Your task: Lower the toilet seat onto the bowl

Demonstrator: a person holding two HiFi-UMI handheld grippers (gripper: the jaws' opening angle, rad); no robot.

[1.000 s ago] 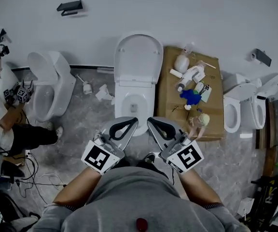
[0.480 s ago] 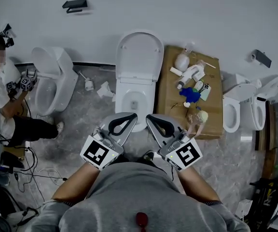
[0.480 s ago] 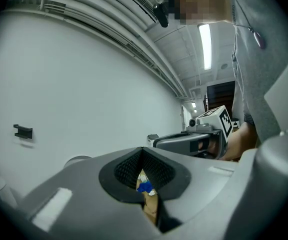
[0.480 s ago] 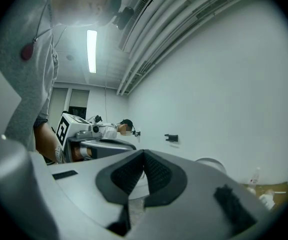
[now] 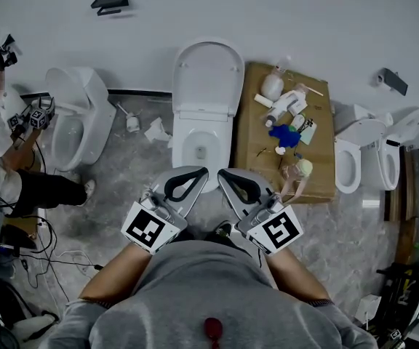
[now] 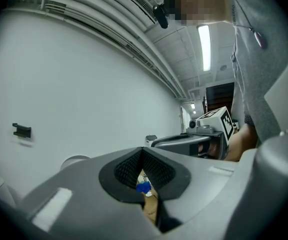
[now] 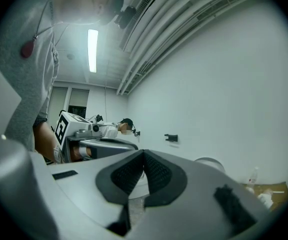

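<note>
In the head view a white toilet stands against the wall. Its seat and lid (image 5: 209,73) are raised upright above the open bowl (image 5: 201,151). My left gripper (image 5: 196,173) and right gripper (image 5: 226,174) hover side by side just in front of the bowl's near rim, touching nothing. Both are shut and hold nothing. In the left gripper view the left gripper (image 6: 143,154) has its jaws meeting, with the right gripper (image 6: 196,142) beside it. In the right gripper view the right gripper (image 7: 144,156) also has its jaws closed together.
A cardboard sheet (image 5: 318,151) with bottles and a blue object lies right of the toilet. A second toilet (image 5: 78,122) is at the left, with a person (image 5: 2,151) holding grippers beside it. More toilets (image 5: 366,158) stand at the right. Cables (image 5: 20,260) trail on the floor at the left.
Both my grippers have edged slightly towards the bowl, still shut. The person at the left has lifted their grippers higher beside the left toilet.
</note>
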